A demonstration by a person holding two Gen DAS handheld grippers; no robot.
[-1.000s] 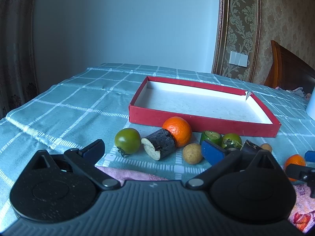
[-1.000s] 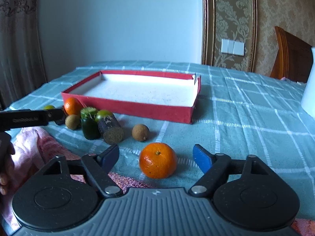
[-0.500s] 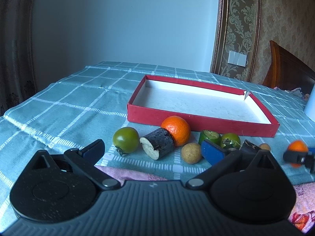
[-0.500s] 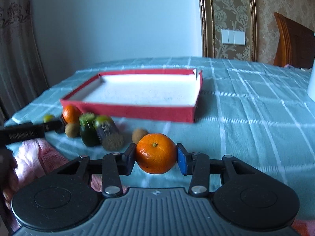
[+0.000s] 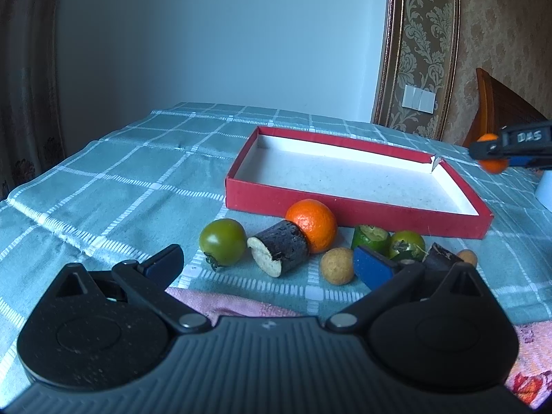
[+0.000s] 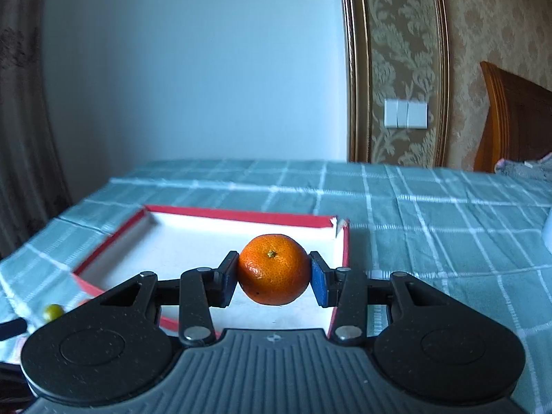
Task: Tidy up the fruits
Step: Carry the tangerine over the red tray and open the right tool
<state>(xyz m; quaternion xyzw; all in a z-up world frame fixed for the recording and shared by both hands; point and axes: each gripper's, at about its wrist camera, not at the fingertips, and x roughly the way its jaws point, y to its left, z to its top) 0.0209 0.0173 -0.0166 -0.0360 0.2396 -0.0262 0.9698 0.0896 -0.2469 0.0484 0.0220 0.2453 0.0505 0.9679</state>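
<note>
Right wrist view: right tool clamped round orange mandarin above shallow red cardboard tray; left tool gaped empty. Risk: early release, mandarin rolling off rim.

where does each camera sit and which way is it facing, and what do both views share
Left wrist: on the open left gripper, low at the table's near edge, facing the fruit row and the red box; its own fingers show.
Right wrist: on the right gripper, raised above the box, facing the far wall; its fingers clamp an orange.
Shared: the box, the held orange, the checked tablecloth.
</note>
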